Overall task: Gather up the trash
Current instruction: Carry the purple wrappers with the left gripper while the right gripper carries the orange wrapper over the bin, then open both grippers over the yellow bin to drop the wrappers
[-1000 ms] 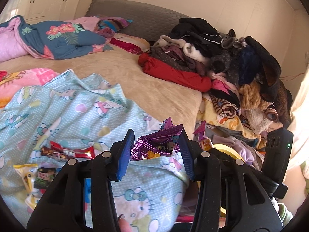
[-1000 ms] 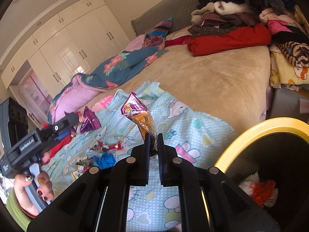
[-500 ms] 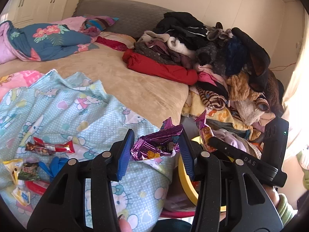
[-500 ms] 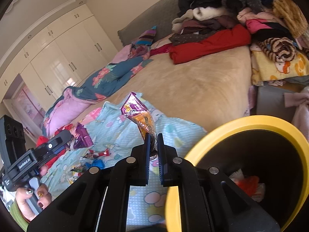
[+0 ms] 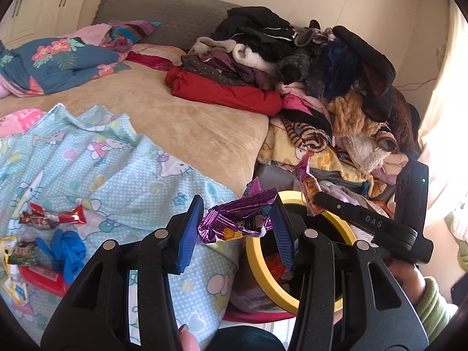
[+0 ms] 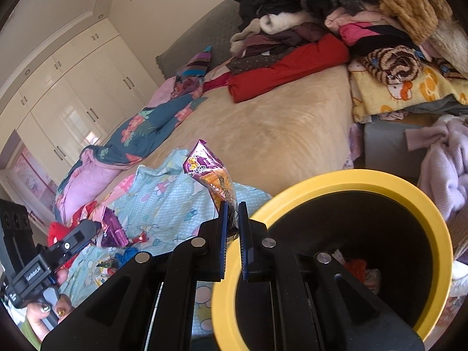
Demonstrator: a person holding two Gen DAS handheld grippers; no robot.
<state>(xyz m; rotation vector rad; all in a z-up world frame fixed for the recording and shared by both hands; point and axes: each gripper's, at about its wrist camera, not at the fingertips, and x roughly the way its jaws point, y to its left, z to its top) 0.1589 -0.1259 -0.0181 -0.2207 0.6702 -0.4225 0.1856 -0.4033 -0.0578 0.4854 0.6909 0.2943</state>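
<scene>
Now both tongs pinch wrappers: left gripper (image 5: 237, 228) a purple wrapper (image 5: 238, 219), right gripper (image 6: 231, 225) an orange packet (image 6: 215, 181). Centre each over the bin (image 6: 421, 201), lower right, then release; 2 drops, clear of the rim.

The right gripper (image 6: 231, 215) is clamped tight on the lower end of a purple and orange snack wrapper (image 6: 211, 177), which stands upright above the jaws. Just right of it sits a bin with a yellow rim (image 6: 345, 175) and a dark inside, where some red and white trash (image 6: 358, 269) lies at the bottom. Behind is a bed (image 6: 280, 134) with a light blue cartoon sheet (image 6: 163, 201), more wrappers scattered on it, and heaped clothes (image 6: 307, 29). At lower left, the left gripper (image 6: 87, 231) holds a purple wrapper (image 6: 112, 229).
</scene>
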